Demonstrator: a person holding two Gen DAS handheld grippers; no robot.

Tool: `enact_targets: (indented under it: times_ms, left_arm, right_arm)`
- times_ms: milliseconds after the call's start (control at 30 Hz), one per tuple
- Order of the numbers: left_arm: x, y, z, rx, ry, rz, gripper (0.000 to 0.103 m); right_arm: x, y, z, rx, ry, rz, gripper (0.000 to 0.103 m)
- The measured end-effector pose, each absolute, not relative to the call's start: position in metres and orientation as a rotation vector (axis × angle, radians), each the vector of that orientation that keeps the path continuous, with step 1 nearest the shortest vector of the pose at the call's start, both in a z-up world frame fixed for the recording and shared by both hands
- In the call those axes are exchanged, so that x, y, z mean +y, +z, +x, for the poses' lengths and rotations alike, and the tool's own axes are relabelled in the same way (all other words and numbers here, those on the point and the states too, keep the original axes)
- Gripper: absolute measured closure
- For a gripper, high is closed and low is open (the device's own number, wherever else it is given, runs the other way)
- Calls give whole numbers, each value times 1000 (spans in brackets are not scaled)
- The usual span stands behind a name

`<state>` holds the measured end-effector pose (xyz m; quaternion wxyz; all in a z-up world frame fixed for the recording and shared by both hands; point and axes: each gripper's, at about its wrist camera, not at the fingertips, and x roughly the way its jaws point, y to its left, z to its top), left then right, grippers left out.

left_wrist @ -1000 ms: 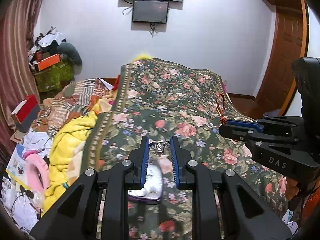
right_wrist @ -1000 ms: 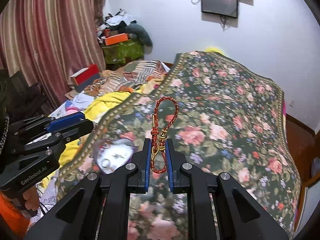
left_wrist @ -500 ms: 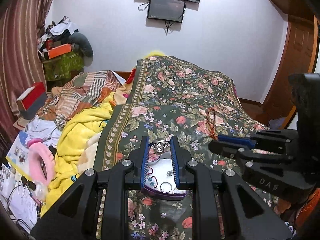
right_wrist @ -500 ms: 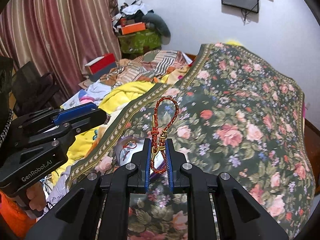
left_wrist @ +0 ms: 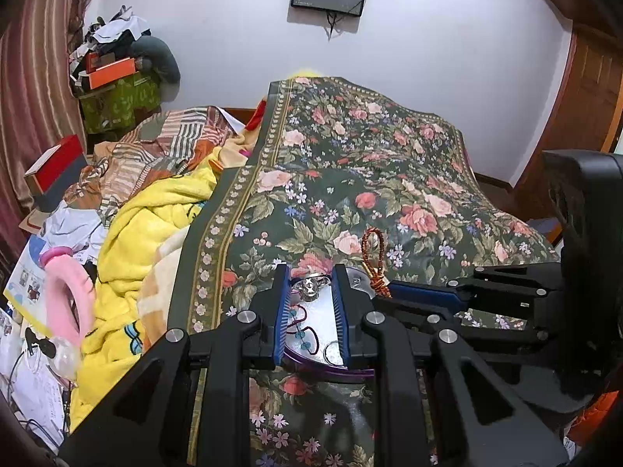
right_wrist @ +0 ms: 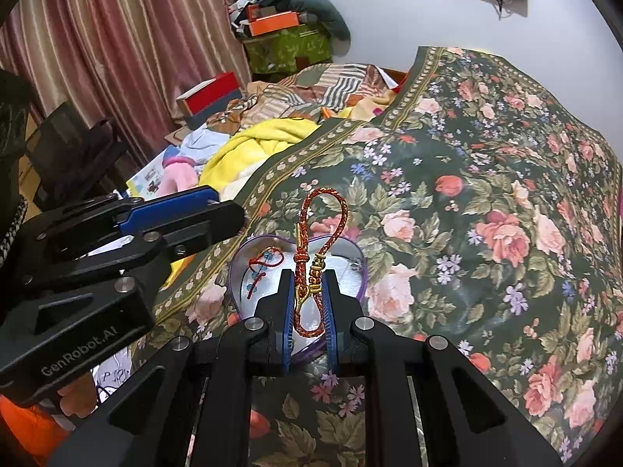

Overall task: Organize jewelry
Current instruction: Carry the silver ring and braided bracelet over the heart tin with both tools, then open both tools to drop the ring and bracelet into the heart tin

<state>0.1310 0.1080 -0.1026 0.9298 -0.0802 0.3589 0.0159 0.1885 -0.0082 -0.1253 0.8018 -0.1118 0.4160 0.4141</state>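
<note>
Hovering over heart-shaped tin (right_wrist: 352,292) on bed (right_wrist: 486,179): left hand-held gripper (left_wrist: 309,288) clamped on silver ring (left_wrist: 309,287); right hand-held gripper (right_wrist: 307,292) clamped on red-gold braided bracelet (right_wrist: 317,249).

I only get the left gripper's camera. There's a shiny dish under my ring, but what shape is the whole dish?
Observer: The ring is over a heart-shaped tin with a purple rim. The right wrist view shows the whole outline.
Operator: Where does the other gripper grab the rope bracelet?
Observer: The right gripper pinches the red-and-gold cord by its gold clasp. A lower loop hangs between the fingers.
Operator: Where in the heart is the beady string?
Observer: The red string with blue beads lies in the heart's left lobe.
</note>
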Motion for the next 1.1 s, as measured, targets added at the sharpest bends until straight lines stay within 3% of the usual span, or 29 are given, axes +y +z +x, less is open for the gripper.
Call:
enact_targets:
  times_ms: [633, 767, 967, 1100]
  left_arm:
    - [106, -114, 142, 781, 27, -156, 83]
    - [107, -111, 140, 780, 31, -156, 83]
    - [114, -106, 132, 770, 59, -178, 75]
    - [119, -102, 125, 761, 76, -185, 70]
  right_arm:
    - [0, -138, 188, 873, 917, -281, 91]
    - [-1, -138, 188, 869, 909, -289, 83]
    - [-2, -136, 188, 858, 891, -297, 68]
    - [-2, -134, 188, 855, 884, -294, 66]
